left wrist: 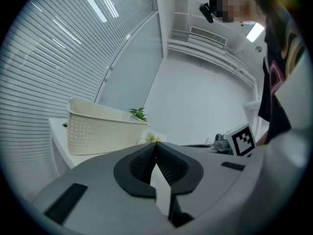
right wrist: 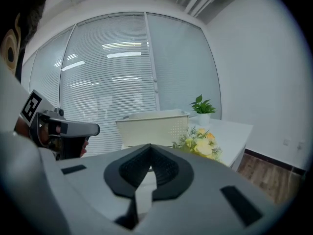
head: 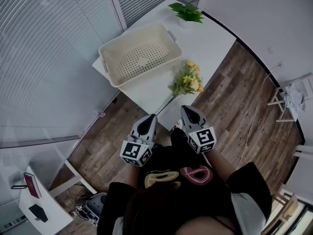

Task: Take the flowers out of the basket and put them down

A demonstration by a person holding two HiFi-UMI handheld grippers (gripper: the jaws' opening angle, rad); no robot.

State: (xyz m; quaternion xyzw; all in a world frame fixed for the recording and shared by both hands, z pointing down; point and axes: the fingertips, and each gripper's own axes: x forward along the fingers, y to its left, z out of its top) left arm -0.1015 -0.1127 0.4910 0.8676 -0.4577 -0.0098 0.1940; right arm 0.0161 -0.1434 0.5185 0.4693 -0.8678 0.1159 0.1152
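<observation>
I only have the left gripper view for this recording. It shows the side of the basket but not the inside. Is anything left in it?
Observer: No. The head view looks into the basket, and its perforated floor is bare.
Operator: Then where are the flowers?
Observer: The flowers lie on the white table beside the basket, with the stem pointing toward the person.
Operator: Is the right hand-held gripper carrying anything?
Observer: No. In its own view the right hand-held gripper has its jaws together with nothing between them.
</observation>
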